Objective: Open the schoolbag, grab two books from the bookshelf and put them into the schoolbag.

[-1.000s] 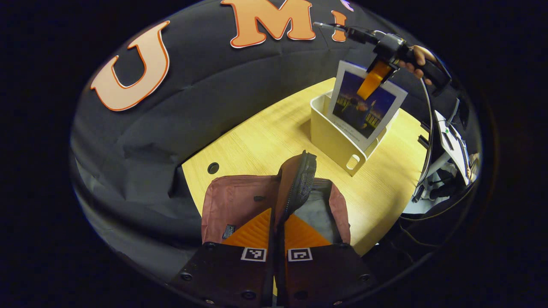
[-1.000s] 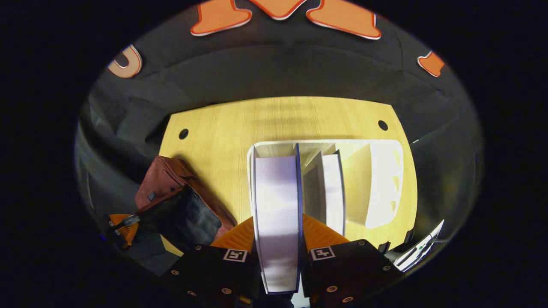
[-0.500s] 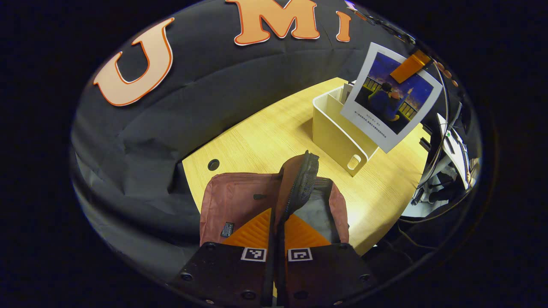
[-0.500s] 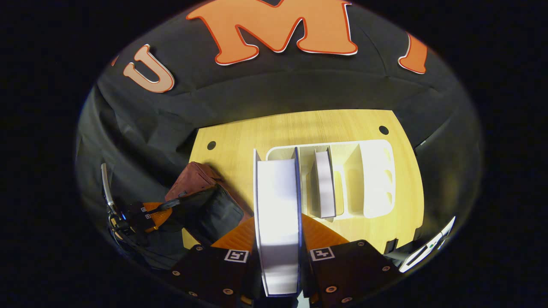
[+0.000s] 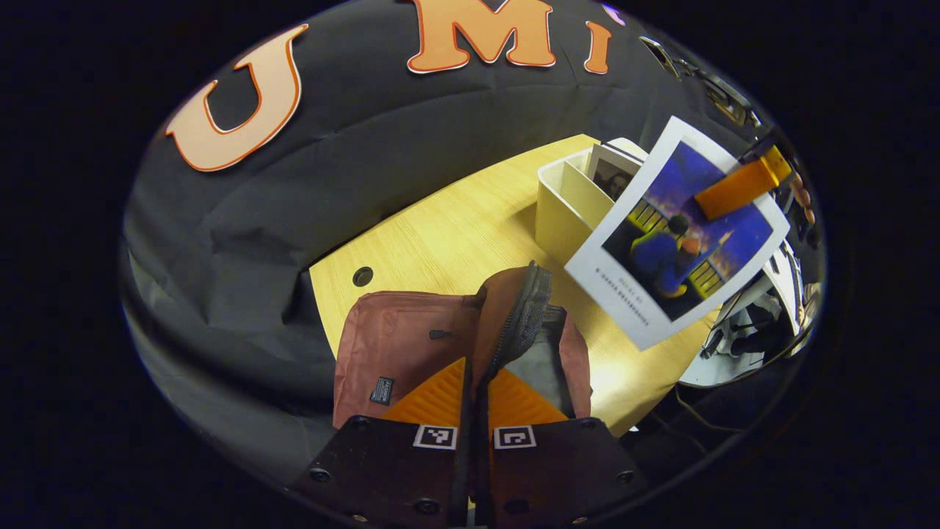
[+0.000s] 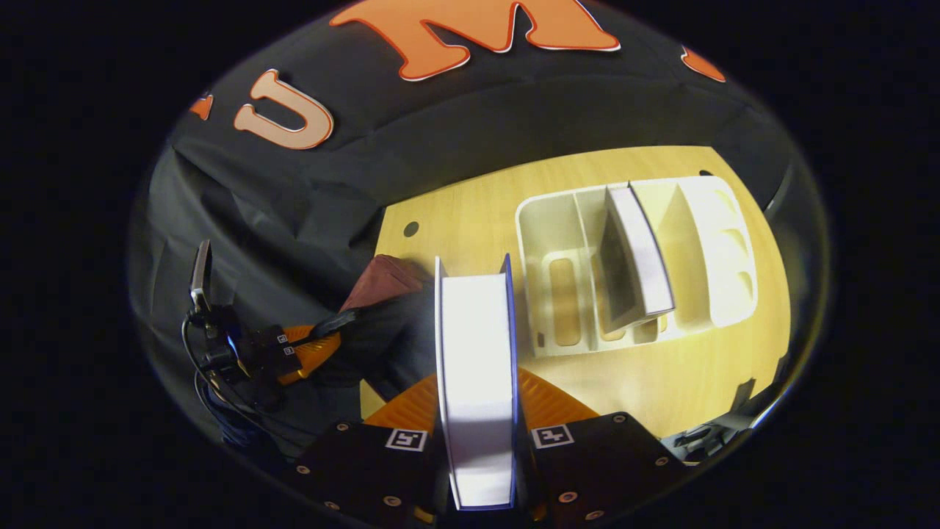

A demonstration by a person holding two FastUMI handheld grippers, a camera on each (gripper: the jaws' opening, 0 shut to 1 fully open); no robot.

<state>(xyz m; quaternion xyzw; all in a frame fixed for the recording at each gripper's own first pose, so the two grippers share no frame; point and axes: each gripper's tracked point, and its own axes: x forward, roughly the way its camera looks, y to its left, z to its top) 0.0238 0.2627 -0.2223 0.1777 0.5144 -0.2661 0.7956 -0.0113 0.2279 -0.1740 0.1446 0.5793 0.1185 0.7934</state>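
Tabletop, book [image 6: 476, 382] between right hand-held gripper [image 6: 477, 441] fingers

A light wooden table [image 5: 448, 235] with round cable holes stands against black cloth walls [image 5: 352, 147]

The surface [image 5: 455, 235] looks like pale wood with fine grain, matt; the schoolbag [image 5: 400, 345] is matt woven cloth with a mesh-lined flap; the bookshelf [image 6: 558, 294] is smooth cream plastic; the book [image 5: 679, 235] has a glossy paper cover.
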